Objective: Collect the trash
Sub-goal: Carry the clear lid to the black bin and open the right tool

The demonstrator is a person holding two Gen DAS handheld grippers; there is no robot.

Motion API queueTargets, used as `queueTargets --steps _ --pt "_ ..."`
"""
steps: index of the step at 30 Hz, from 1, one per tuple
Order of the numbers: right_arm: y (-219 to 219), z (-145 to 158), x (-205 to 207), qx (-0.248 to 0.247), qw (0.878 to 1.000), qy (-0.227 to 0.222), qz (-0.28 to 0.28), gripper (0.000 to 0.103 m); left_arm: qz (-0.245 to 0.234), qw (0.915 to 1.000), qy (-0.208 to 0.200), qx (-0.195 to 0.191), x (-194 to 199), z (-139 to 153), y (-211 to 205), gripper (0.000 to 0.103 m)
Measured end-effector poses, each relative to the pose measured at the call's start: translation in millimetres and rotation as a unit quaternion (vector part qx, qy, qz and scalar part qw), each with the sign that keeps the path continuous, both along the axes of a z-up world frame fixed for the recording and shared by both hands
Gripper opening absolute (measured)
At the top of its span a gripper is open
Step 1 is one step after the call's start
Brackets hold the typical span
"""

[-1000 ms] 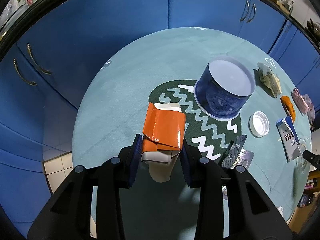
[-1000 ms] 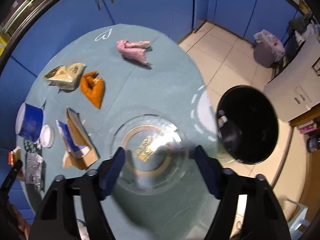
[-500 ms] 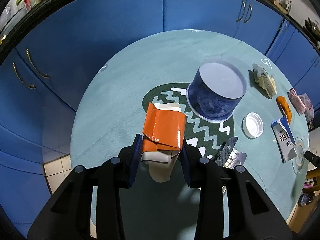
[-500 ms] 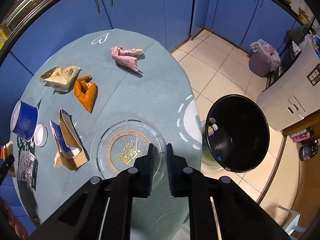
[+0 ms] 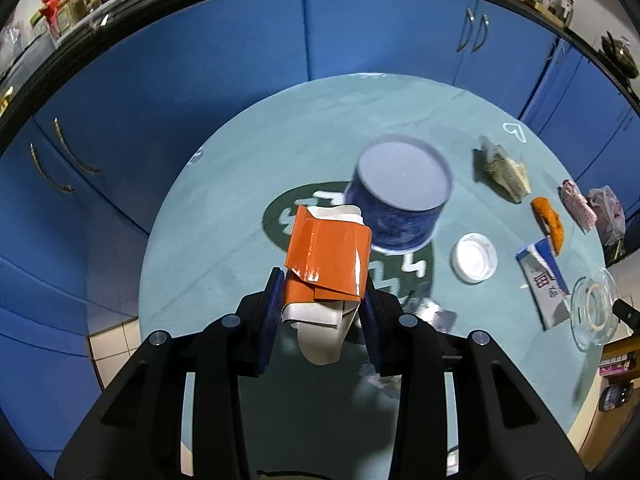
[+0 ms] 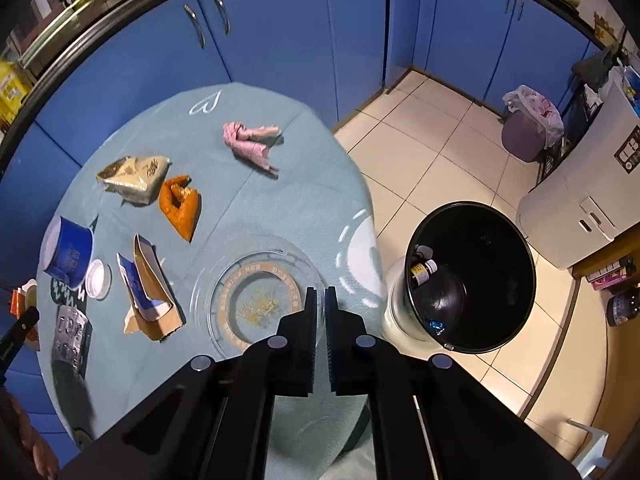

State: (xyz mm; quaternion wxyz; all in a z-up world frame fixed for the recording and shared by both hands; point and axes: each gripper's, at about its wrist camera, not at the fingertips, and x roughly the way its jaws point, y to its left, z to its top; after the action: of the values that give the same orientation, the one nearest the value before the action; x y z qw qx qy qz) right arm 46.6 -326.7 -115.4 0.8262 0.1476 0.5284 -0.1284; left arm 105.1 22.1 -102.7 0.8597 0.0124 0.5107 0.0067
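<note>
Blue cabinet doors [image 6: 280,40] ring a round table [image 5: 248,184] covered in a pale teal cloth. Left tongs [image 5: 322,316] are clamped on a crumpled glossy orange and white paper carton [image 5: 326,260], held above the cloth just beside a squat dark blue round tub [image 5: 400,196] with a pale top. Right of that tub lie a white round plastic lid [image 5: 474,258], a torn blue and white paper box [image 5: 544,280], an orange crumpled wrapper [image 5: 548,218], a beige crumpled packet [image 5: 504,170] and a pink crumpled wrapper [image 5: 576,204]. Right tongs [image 6: 320,308] are pressed together on the rim of a clear round glass dish [image 6: 256,300] with a gold ring, which sits at the table edge farthest from the tub. A silver blister pack [image 6: 70,334] lies just below the tub in the right wrist view. Beyond the dish, on the cream tiled floor [image 6: 440,128], stands a black round bin [image 6: 472,276], open, with a small bottle inside.
</note>
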Motion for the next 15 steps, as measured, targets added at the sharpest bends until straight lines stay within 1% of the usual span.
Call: queueTargets --steps 6,15 --pt "-15 13 -7 0.004 1.0 -0.019 -0.01 0.005 -0.018 0.9998 -0.013 -0.001 1 13 -23 0.037" --pt "-51 21 -23 0.016 0.998 -0.038 -0.039 0.005 -0.062 0.9978 -0.022 0.004 -4 26 -77 0.037"
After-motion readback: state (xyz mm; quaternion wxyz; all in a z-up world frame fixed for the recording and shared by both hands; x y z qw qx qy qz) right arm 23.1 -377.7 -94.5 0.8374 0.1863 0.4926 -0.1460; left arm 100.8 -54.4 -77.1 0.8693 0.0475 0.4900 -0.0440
